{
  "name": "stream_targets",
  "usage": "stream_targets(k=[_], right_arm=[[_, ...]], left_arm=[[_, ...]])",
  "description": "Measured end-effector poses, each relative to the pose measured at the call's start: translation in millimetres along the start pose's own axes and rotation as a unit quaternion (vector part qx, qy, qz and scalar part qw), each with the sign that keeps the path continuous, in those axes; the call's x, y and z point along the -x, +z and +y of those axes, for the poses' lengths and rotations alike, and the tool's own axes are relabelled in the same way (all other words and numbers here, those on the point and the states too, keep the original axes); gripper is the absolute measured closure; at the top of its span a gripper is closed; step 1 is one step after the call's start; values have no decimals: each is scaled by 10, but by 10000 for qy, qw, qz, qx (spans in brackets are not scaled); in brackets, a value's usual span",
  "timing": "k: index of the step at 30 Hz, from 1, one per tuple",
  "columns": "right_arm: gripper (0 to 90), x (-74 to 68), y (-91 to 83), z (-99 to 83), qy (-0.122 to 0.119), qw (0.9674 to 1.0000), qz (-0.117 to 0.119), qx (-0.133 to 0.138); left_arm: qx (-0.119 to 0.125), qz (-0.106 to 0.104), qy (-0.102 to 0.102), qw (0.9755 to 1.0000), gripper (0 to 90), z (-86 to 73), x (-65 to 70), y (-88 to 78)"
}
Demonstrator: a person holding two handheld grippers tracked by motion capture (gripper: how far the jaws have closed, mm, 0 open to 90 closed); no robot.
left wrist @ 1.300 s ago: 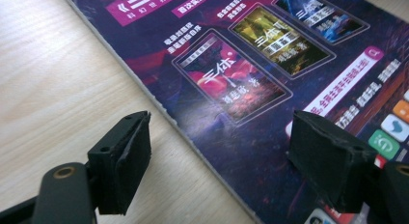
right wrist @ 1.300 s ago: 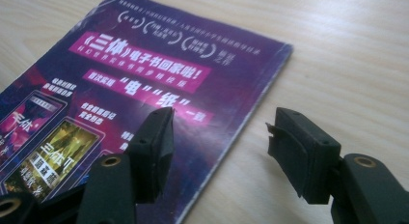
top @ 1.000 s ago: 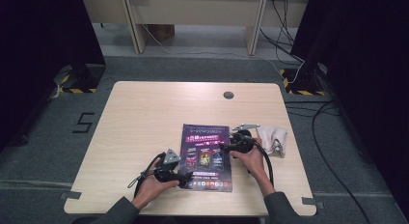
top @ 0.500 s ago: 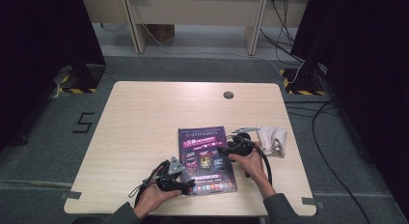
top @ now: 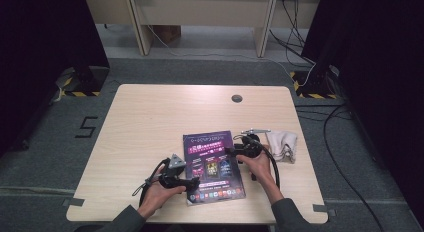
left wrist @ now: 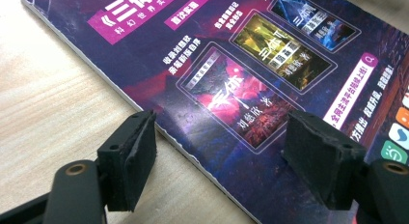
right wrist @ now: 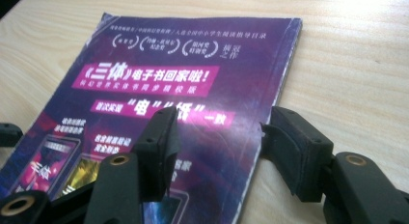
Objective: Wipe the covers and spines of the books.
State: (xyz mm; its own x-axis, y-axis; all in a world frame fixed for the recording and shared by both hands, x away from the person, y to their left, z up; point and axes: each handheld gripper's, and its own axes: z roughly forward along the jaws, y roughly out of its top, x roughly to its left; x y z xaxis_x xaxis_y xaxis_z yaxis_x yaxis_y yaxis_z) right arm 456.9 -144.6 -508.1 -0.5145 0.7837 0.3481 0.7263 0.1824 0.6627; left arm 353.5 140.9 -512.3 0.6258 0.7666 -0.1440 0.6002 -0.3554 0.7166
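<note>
While both tools stand unclenched, item: purple magazine (top: 212, 164), flat near the table (top: 150, 122) front edge. Left gripper (top: 192, 183) straddles its 7 o'clock edge; right gripper (top: 234, 153), jaws just narrowing, brackets its 3 o'clock edge, nothing pinched. Folded cloth (top: 281, 144) at 3 o'clock beyond. Risk: pads catching only the cover, creasing it, or the magazine sliding.

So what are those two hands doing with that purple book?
A person is working on a flat purple paperback magazine lying on the light wooden table. The left tongs sit open over its left edge. The right tongs straddle its right edge and have just been closing, not yet pinching it. A folded beige cloth lies beside it, untouched.
</note>
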Motion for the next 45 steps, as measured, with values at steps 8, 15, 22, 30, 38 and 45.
stream_targets(k=[8, 15, 22, 30, 38, 45], right_arm=[[422, 41, 19, 4, 302, 9993, 154, 134], [418, 82, -6, -46, 742, 9961, 385, 286], [420, 120, -46, -91, 1043, 9925, 551, 322], [540, 112, -148, -89, 1432, 9827, 1034, 563], [672, -160, -103, 45, 357, 9958, 847, 15], [728, -136, -116, 37, 159, 9971, 749, -41]], left_arm=[[-16, 27, 133, 9999, 274, -6, 31, 1], [82, 119, 91, 9999, 265, -23, 75, 16], [106, 151, 76, 9998, 259, -29, 85, 20], [157, 232, -8, 9996, 255, -39, 95, 21], [136, 224, 12, 9997, 258, -34, 94, 24], [142, 221, 11, 9997, 257, -34, 96, 23]])
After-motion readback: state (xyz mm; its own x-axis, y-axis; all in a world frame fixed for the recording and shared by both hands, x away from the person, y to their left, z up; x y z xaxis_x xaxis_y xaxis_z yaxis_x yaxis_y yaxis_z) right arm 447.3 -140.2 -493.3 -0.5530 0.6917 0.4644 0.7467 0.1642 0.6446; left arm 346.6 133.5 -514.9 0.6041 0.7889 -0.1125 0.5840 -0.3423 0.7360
